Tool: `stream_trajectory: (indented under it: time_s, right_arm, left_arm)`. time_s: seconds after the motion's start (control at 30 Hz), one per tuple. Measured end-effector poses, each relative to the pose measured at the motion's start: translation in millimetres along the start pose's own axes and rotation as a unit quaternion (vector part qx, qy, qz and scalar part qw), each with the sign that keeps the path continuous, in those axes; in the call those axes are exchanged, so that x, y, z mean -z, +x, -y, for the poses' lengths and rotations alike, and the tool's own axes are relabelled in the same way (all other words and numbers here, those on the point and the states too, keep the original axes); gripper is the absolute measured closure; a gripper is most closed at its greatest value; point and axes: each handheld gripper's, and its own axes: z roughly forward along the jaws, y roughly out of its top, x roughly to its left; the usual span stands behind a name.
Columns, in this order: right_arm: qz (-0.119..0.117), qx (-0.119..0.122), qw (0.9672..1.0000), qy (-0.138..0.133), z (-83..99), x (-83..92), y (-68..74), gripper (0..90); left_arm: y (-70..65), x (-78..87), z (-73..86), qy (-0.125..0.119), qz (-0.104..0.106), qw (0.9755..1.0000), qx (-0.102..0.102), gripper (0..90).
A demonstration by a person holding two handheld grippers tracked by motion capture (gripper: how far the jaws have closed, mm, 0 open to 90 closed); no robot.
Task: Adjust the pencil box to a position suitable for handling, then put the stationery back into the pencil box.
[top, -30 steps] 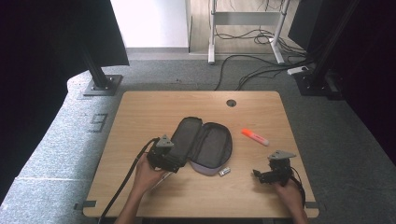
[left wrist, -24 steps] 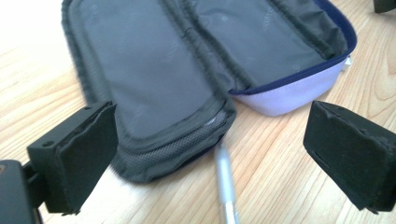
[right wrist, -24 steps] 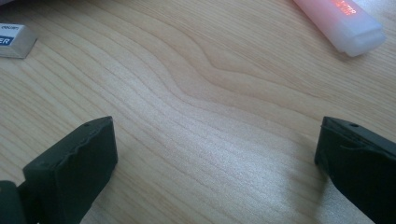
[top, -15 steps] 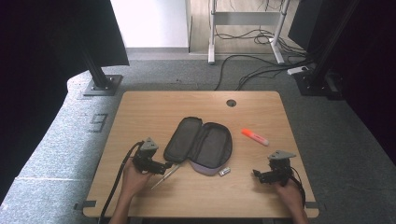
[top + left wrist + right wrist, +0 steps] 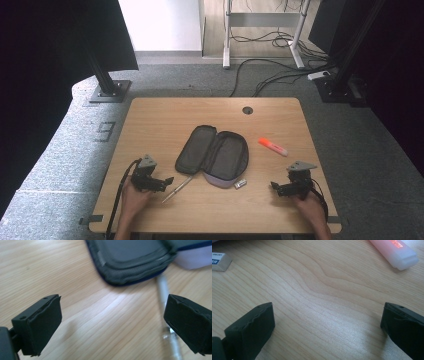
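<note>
A dark pencil case [image 5: 212,154] lies unzipped and spread flat in the middle of the wooden table [image 5: 165,115]; its near edge [image 5: 135,262] fills the top of the left gripper view. A silver pen [image 5: 176,189] [image 5: 165,297] rests on the wood just in front of it. My left gripper [image 5: 168,182] [image 5: 112,325] is open near the front left, with the pen by its right jaw and nothing held. A white eraser [image 5: 240,184] [image 5: 219,261] and an orange highlighter [image 5: 272,146] [image 5: 394,252] lie to the right. My right gripper [image 5: 274,187] [image 5: 327,330] stands open over bare wood.
A round cable hole [image 5: 247,110] sits near the table's far edge. Beyond the table are grey carpet, black stand bases [image 5: 107,90] and loose cables [image 5: 280,75]. Bare wood stretches along the far and left parts of the tabletop.
My left gripper has drawn back leftward from the pencil case towards the front left corner, and the pen now lies uncovered on the table. The right gripper has stayed put.
</note>
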Motion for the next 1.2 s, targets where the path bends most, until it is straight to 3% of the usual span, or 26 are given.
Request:
stream_trajectory:
  time_s: [0.23, 0.37, 1.2]
  right_arm:
    - [0.000, 0.000, 1.0000, 0.000, 0.0, 0.0, 0.0, 0.0]
    - [0.000, 0.000, 1.0000, 0.000, 0.0, 0.0, 0.0, 0.0]
    - [-0.006, 0.001, 0.9999, -0.009, -10.7, 4.0, 0.1, 5.1]
  left_arm:
    - [7.9, -9.7, 12.6, 0.029, -0.024, 0.9993, 0.007, 0.0]
    - [7.9, -10.4, 15.0, 0.029, -0.039, 0.9988, 0.005, 0.0]
    - [7.0, -11.2, 15.4, 0.025, -0.045, 0.9986, 0.012, 0.0]
